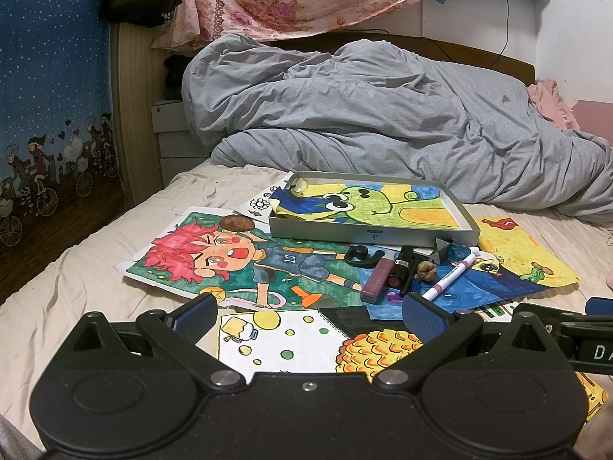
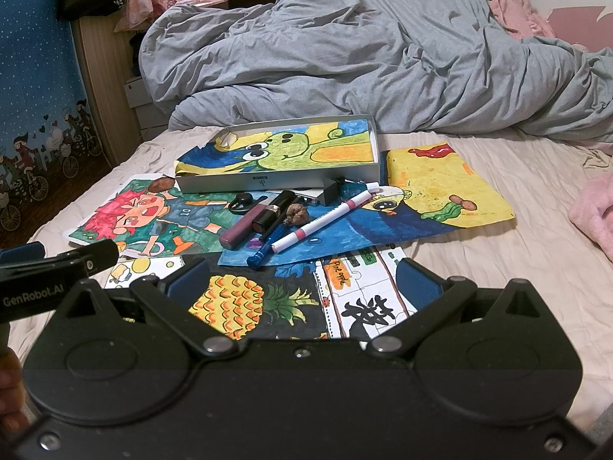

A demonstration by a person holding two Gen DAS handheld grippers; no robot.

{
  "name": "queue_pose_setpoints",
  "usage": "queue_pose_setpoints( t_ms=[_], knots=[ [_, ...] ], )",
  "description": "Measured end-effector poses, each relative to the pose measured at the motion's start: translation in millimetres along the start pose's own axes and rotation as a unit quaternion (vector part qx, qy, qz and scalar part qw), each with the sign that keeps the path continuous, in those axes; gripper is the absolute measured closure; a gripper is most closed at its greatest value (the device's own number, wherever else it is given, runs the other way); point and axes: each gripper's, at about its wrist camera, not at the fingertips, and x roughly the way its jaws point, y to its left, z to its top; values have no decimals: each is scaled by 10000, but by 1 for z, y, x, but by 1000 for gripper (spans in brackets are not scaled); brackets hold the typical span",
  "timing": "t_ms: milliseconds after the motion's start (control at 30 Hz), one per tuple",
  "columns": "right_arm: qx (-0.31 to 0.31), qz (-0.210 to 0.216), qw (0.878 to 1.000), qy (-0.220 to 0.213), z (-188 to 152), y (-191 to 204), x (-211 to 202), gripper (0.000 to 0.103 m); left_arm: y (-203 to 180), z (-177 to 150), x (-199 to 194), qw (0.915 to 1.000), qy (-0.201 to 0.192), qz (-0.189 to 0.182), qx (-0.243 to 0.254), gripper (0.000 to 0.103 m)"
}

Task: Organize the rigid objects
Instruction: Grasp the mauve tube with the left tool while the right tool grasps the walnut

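— Jaws on both the left gripper (image 1: pixel 310 312) and right gripper (image 2: pixel 302 278)?
— Spread wide, empty, above the drawings.
— And the clutter?
— White-pink marker pen (image 2: pixel 325 216), mauve lip-gloss tube (image 2: pixel 245 226), wrinkled walnut (image 2: pixel 297 213) lie before the shallow grey cardboard box (image 2: pixel 279 182).

Home bedroom. Bed with wrinkled beige sheet (image 1: pixel 76 268) fills view; rumpled grey duvet (image 1: pixel 364 115) heaped along far edge, dark wooden headboard (image 1: pixel 459 48) behind it. Floral cloth (image 1: pixel 287 0) draped above headboard, pink fabric (image 2: pixel 517 11) at far right corner. Blue wall covering with cartoon cyclists (image 1: pixel 46 115) along left side. Child-style coloured drawings (image 1: pixel 214 253) spread over sheet near front edge, shallow grey box (image 1: pixel 364 234) on them.
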Motion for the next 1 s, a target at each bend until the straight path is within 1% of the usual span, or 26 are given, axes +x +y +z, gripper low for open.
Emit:
queue_pose_setpoints(
  t_ms=[200,300,367,467,633,767,833,1000],
  knots=[
    [114,-167,9998,-83,2,-3,-1,0,1,0,1,10000,78,17,11,1],
    [121,-195,9997,-118,7,-5,4,0,2,0,11,9998,168,-19,-36,1],
    [3,-224,9996,-164,10,-5,8,0,4,3,17,9997,244,-22,-46,1],
    [-376,-177,9985,-368,17,-4,18,0,8,8,32,9993,370,-92,-53,1],
    [-844,-43,9960,-276,32,-4,44,0,13,20,67,9976,604,-303,-127,1],
    [-1107,123,9937,-103,38,-3,72,0,6,29,98,9965,648,-463,254,1],
    [-1285,176,9915,54,41,1,87,0,2,32,111,9954,643,-569,431,1],
    [-1517,242,9880,167,45,8,115,0,-4,36,143,9926,708,-789,598,1]
  ],
)
